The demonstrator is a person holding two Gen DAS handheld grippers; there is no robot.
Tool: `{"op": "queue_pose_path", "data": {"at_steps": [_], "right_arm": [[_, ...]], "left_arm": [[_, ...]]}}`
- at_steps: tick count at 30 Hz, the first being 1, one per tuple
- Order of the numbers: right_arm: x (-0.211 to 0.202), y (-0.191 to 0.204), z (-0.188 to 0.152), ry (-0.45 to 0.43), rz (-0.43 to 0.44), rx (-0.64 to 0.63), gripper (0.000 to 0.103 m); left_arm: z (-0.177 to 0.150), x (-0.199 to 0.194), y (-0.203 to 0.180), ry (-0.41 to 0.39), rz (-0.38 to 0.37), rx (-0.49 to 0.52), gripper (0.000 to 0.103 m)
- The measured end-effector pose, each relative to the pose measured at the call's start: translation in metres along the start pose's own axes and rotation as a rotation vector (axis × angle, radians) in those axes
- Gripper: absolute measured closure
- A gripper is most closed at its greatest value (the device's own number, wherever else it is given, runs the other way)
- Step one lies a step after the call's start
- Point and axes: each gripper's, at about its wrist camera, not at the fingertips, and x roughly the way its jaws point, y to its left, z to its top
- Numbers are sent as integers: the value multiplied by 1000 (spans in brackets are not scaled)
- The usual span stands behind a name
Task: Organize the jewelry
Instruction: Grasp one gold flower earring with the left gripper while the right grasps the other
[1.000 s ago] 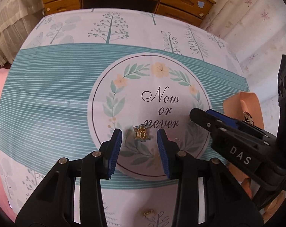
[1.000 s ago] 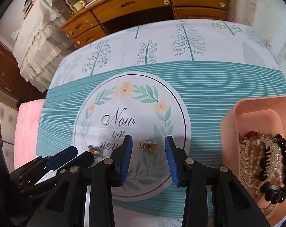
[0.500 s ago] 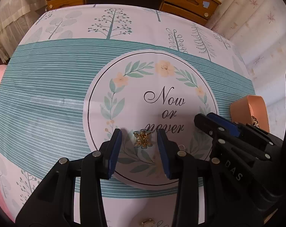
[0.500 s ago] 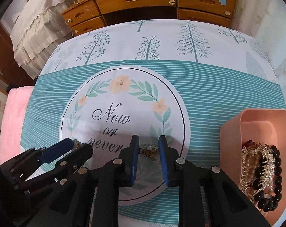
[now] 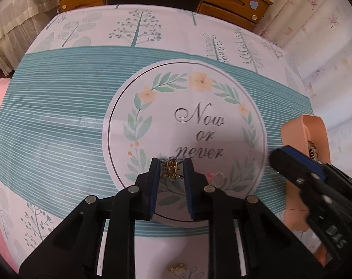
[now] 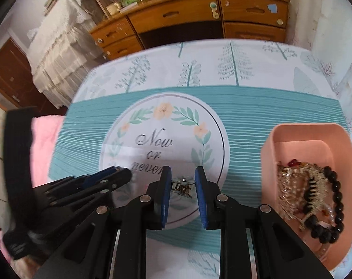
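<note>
My left gripper (image 5: 171,167) is shut on a small gold hair claw clip (image 5: 170,169), just above the cloth near the word "never". My right gripper (image 6: 182,181) is shut on another small gold and silver clip (image 6: 182,185) and holds it above the cloth, left of the pink tray (image 6: 280,137). The tray holds a black bead bracelet (image 6: 334,207) and pearl and gold chains (image 6: 294,186). The right gripper shows at the right of the left wrist view (image 5: 292,160), in front of the tray (image 5: 292,134). The left gripper shows at the left of the right wrist view (image 6: 115,174).
A third small gold clip (image 5: 178,269) lies on the cloth at the near edge, below my left gripper. The table wears a teal striped cloth (image 5: 59,116) with a round "Now or never" print. A wooden dresser (image 6: 199,21) stands behind the table. A pink bedspread (image 6: 43,139) lies left.
Both grippers closed on their clips. The right gripper has lifted its clip off the cloth and drawn up and back; the left gripper's jaws narrowed onto the gold claw clip.
</note>
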Motion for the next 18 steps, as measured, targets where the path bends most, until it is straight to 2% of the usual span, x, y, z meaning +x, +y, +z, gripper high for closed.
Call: {"op": "queue_pose_path", "data": {"at_steps": [4,9,18], "right_arm": [[-39,-10,-9,-62,30,-6,82],[-87,-41,-23,-124,41,21,82],[-152,-90,-62,-211,15,51,82]], "left_arm": [[-1,-22,-16,-35,-23,32,86],[-5,-58,-54,-95,-69,106,86],[-29,-96,-139,-135,-170,264,86]]}}
